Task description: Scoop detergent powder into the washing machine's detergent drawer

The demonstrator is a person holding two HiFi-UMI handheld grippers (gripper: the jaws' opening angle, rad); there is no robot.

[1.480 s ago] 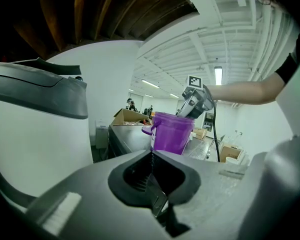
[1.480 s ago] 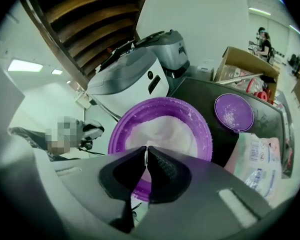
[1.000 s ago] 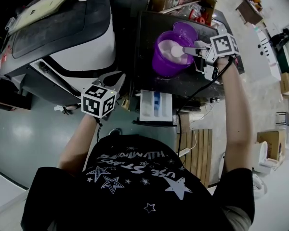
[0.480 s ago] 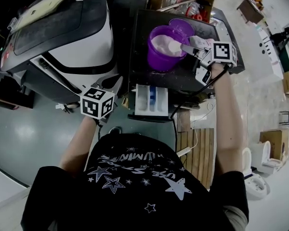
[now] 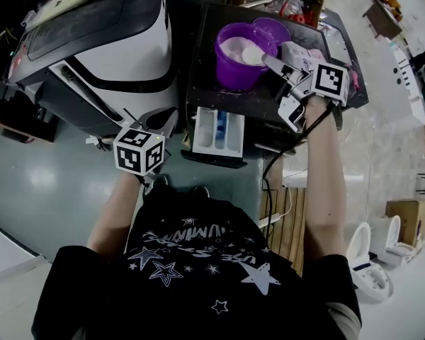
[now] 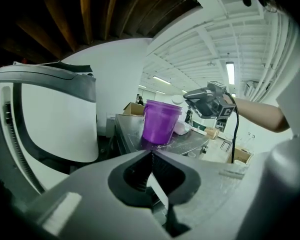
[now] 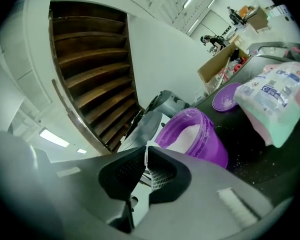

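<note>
Holding scoop [image 5: 253,54] over purple tub [image 5: 230,76], R gripper [image 5: 276,66] jaws clamp its handle. Drawer [image 5: 216,131] lies at 7 o'clock from scoop. L gripper [image 5: 166,119] jaws together, empty.

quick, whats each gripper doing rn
left gripper: shut, nothing in it
right gripper: shut on the handle of the scoop, which sits over the purple tub
</note>
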